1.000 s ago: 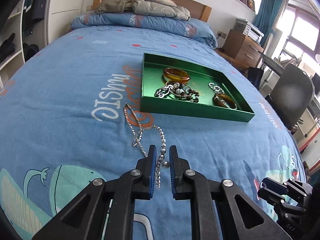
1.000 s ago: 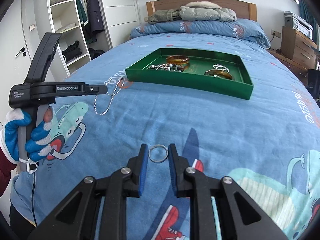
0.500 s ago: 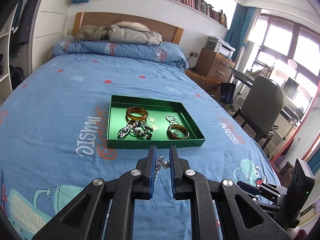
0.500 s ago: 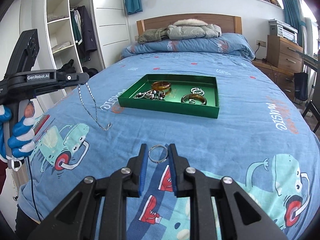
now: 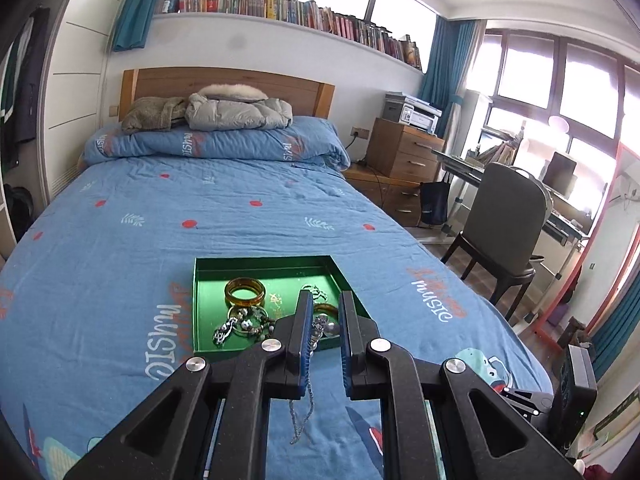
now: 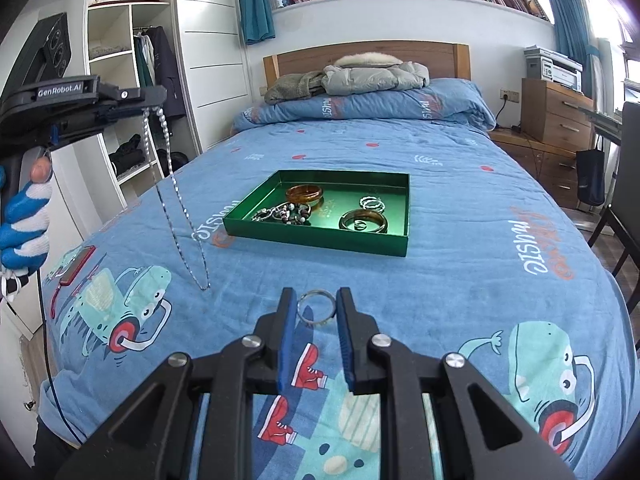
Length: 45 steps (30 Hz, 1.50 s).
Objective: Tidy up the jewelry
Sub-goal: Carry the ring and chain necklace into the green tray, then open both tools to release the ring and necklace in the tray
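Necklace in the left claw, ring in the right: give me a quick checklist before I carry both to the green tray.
1. Left claw grip on the beaded necklace: ok, beads sit between the pads.
2. Necklace clear of the bedspread: cannot tell; the loop hangs long and its lowest point looks close to the cover.
3. Right claw grip on the silver ring: ok, held by its edges between the pads.
4. Bare floor in the green tray: ok, free patches at the far end.
5. Path to the tray: ok, nothing on the cover between.
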Available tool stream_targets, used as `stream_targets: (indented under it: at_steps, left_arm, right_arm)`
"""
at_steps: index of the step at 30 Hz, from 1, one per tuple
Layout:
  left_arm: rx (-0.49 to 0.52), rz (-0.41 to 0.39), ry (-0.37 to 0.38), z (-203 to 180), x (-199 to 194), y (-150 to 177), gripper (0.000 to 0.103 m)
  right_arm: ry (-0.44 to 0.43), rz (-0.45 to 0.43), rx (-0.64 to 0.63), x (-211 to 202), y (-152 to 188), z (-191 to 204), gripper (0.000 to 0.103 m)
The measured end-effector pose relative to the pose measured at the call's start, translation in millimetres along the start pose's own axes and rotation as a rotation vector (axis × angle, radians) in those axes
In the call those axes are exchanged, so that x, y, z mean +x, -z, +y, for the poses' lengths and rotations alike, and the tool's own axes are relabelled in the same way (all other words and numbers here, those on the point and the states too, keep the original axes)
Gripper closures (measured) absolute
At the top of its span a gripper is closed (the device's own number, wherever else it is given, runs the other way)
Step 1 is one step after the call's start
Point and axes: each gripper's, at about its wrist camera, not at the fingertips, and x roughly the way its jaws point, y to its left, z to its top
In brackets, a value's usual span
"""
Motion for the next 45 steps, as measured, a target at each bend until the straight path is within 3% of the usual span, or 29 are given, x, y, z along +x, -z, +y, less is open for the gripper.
stream_targets:
  at_steps: [9, 15, 18, 24, 28, 33, 35, 37, 39, 45]
  left_arm:
    - [0.009, 0.008, -0.044, 10.3, 76.7, -64.8, 0.091]
    - [0.000, 0.044, -0.063, 20.6, 146.5, -77.9, 0.090]
    - [-0.028, 0.119, -0.065, 34.3, 188.1, -56.5, 0.090]
    - [-0.055, 0.288, -0.101, 61.6, 249.1, 18.2, 0.090]
    - [-0.054, 0.345, -0.128, 74.8, 264.1, 48.7, 0.090]
    - [-0.077, 0.367, -0.136, 86.6, 267.2, 62.5, 0.090]
    - [-0.092, 0.365, -0.134, 90.8, 265.5, 62.4, 0.087]
    - [-0.101, 0.359, -0.130, 92.7, 260.6, 61.5, 0.063]
    - [-0.098, 0.329, -0.153, 91.3, 250.1, 56.4, 0.051]
    - [-0.094, 0.242, -0.201, 80.9, 196.0, 42.7, 0.037]
  right_arm:
    - [0.004, -0.019, 0.036, 43.3, -46.0, -31.0, 0.084]
    - [0.013, -0.015, 0.051, 103.8, -90.8, -56.7, 0.084]
    - [0.014, 0.007, 0.064, 143.0, -106.8, -68.1, 0.084]
    - [0.006, 0.106, 0.112, 225.4, -118.9, -86.1, 0.084]
    - [0.028, 0.195, 0.134, 269.9, -116.6, -91.7, 0.084]
    - [0.089, 0.303, 0.119, 305.8, -111.0, -90.8, 0.083]
    - [0.099, 0.300, 0.114, 308.1, -111.3, -88.7, 0.083]
    - [0.106, 0.307, 0.104, 308.5, -112.0, -87.4, 0.082]
    - [0.116, 0.298, 0.085, 303.8, -113.9, -84.8, 0.074]
    - [0.125, 0.201, 0.063, 241.5, -119.2, -67.9, 0.056]
